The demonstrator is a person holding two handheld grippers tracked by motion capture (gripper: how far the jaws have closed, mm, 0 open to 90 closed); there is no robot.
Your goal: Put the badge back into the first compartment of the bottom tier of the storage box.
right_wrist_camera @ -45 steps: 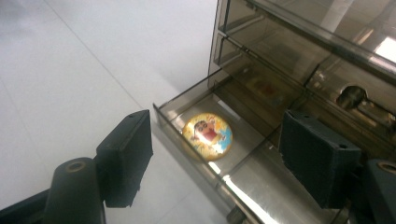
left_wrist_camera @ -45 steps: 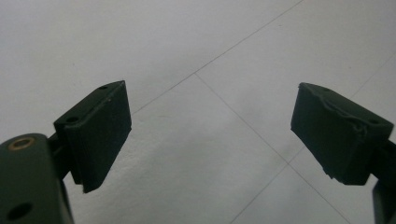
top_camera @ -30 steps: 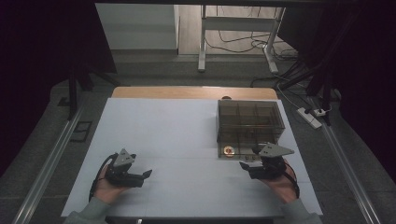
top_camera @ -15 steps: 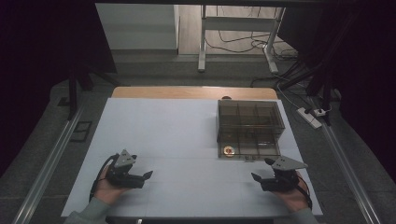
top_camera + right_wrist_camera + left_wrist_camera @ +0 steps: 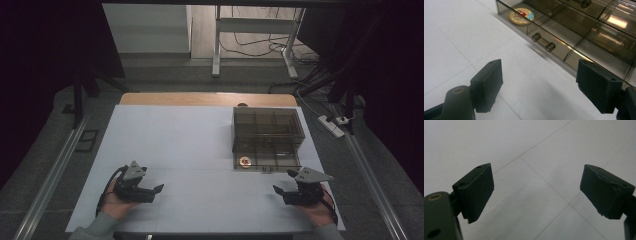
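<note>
— Where am I?
— My right gripper (image 5: 286, 189) and left gripper (image 5: 156, 189) both rest wide, holding nothing, on the counter (image 5: 200, 145).
— The step?
— I judge none begun. The drawer (image 5: 564, 47), holding a round badge (image 5: 521, 15), stands open just ahead; its handle (image 5: 543, 43) would need a narrower grip.

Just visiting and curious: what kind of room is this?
Probably a lab or workshop recording bench: a white-covered table with dark surrounds, floor cables and a power strip behind, and a smoky plastic drawer box.
</note>
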